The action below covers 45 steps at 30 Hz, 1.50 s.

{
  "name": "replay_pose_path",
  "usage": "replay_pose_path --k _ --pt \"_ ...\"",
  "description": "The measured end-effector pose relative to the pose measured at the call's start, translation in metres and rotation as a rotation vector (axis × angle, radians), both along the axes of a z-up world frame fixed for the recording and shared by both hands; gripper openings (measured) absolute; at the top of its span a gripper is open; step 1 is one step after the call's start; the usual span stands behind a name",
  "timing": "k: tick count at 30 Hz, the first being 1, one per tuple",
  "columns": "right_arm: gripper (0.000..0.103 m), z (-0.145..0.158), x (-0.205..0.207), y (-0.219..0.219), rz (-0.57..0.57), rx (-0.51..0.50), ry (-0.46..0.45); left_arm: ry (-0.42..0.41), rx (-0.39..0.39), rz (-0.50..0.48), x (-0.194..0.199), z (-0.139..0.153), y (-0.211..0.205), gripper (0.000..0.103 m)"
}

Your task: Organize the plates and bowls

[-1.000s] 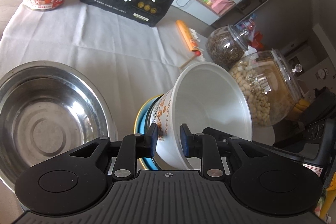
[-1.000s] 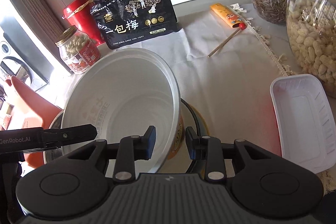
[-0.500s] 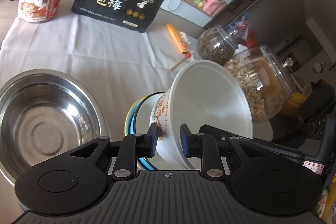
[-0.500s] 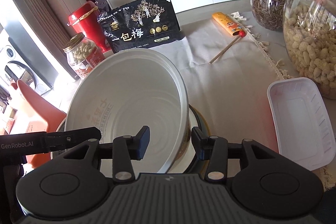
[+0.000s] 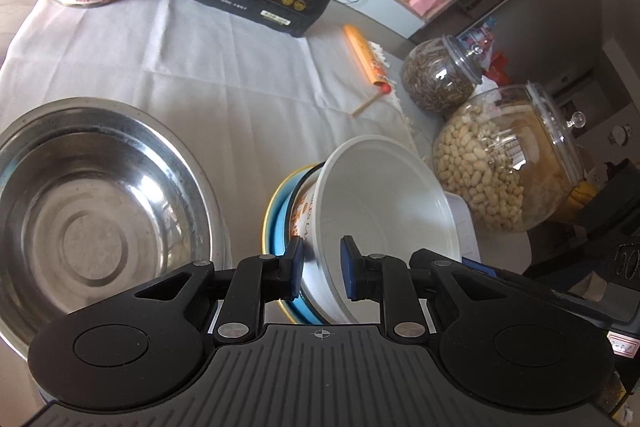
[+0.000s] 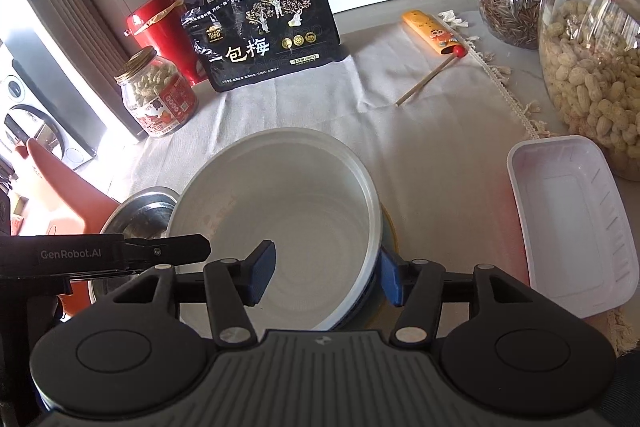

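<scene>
1. Now, far left on the white cloth, the steel bowl (image 5: 92, 203) sits upright and empty, mouth straight up, just beside the blue plate (image 5: 280, 223) with the yellow rim.
2. Next along, the left gripper (image 5: 320, 273) has its narrow jaws closing on the near rim of the white paper bowl (image 5: 384, 215): one pad is outside the printed wall, the other inside the cup. Whether both pads actually press the rim cannot be told from here.
3. That paper bowl rests on the blue plate, tilted, its mouth tipped up and away to the right in the left wrist view; its axis runs from the base on the plate up through the open mouth, leaning rather than standing vertical.
4. Over to the right gripper (image 6: 326, 277): its jaws are opening, straddling the bowl's right-hand wall with clear gaps on both sides, so it grips nothing.
5. The risk, as a judgement: with the right side letting go and the bowl leaning, a thin pinch on a flexible rim could slip or buckle, and the bowl could roll off the plate toward the white plastic tray (image 6: 572, 223).
6. Further right, the big glass peanut jar (image 5: 508, 163) stands near; a swing that way could knock it.
</scene>
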State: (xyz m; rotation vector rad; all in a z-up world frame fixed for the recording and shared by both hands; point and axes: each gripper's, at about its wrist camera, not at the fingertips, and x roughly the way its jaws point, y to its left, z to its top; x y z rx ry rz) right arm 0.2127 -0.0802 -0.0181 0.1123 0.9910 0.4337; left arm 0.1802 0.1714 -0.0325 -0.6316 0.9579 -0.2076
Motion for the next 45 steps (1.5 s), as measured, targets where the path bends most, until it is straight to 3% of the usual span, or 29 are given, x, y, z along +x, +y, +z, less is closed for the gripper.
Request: replay_pose_path --k 14,21,28,33,36,40,45 --pt "0.055 0.013 -0.007 -0.006 -0.038 0.023 -0.111 -0.077 -0.04 -0.004 -0.015 0.018 0.004 0.023" --pt "0.056 0.009 -0.008 0.0 0.005 0.012 -0.099 -0.005 -0.022 0.022 -0.004 0.0 0.003 0.023" --pt "0.063 0.019 -0.014 -0.007 0.028 0.114 -0.137 0.006 0.007 0.029 -0.001 -0.005 0.0 0.023" --pt "0.063 0.019 -0.014 -0.006 -0.011 0.05 -0.184 -0.027 -0.035 0.02 -0.007 0.003 0.003 0.023" --pt "0.058 0.01 -0.01 -0.007 -0.018 0.022 -0.16 -0.045 -0.032 0.031 -0.012 0.007 0.002 0.023" --pt "0.055 0.001 -0.016 -0.004 0.004 -0.019 -0.172 -0.038 0.027 0.086 -0.015 0.004 -0.002 0.023" --pt "0.055 -0.011 -0.023 -0.011 0.011 -0.017 -0.174 -0.038 -0.009 0.104 -0.022 -0.006 -0.007 0.023"
